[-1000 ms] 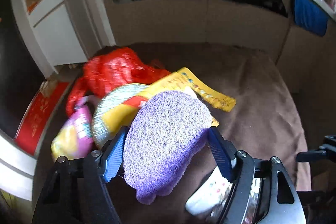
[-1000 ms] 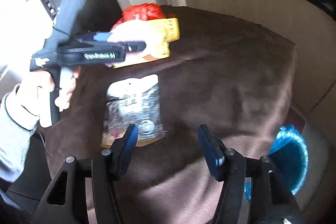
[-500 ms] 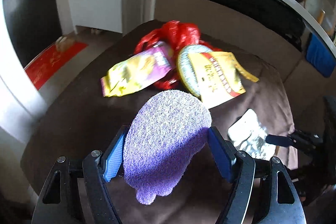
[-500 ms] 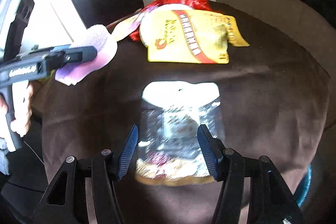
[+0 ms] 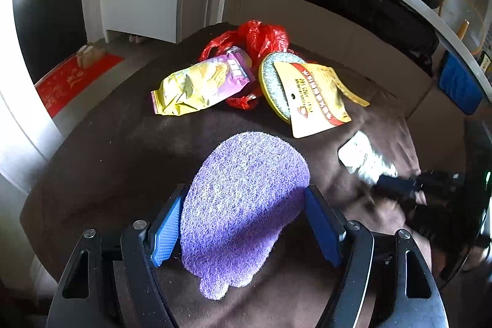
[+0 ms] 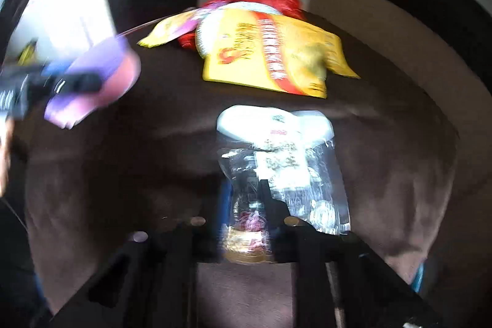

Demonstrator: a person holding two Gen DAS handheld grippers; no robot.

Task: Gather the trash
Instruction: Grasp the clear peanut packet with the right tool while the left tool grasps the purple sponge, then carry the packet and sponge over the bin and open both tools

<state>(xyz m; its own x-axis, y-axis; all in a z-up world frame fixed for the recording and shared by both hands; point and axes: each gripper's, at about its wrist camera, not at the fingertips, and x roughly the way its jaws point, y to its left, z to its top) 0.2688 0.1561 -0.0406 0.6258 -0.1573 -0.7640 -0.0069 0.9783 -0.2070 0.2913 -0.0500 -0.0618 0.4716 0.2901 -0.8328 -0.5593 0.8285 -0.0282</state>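
Left hand-held gripper (image 5: 243, 223): jaws spread about as wide as the purple scrub pad (image 5: 243, 199) they pinch by its two side edges. Pad held clear above the brown cloth-covered surface (image 5: 101, 162), rounded end pointing forward, a small lobe hanging back toward the camera.

Right hand-held gripper (image 6: 246, 205): picture is motion-blurred, but the jaws look drawn close together on the near end of the clear plastic wrapper (image 6: 279, 171). Likely pinching it; the blur keeps me from being sure the grip is firm. The wrapper's long axis runs straight ahead from this gripper, white end farthest. It lies on the cloth, directly ahead and touching the fingers. From the left wrist view the same wrapper (image 5: 366, 162) sits ahead and to the right, with the dark right tool at its edge.

Farther ahead of both grippers, a cluster, well apart from the wrapper: yellow foil bag with red band (image 6: 273, 57), partly overlying a round silvery disc (image 5: 270, 79); left of it a yellow-and-purple snack bag (image 5: 200, 85); behind them a crumpled red plastic bag (image 5: 255, 36).

Judgement: right side is nearer the wrapper and is the one to lift it; left side is already loaded. Thin film could slip if pinched only at the edge. A blue-lined bin edge (image 6: 418, 278) shows low right of the right gripper.
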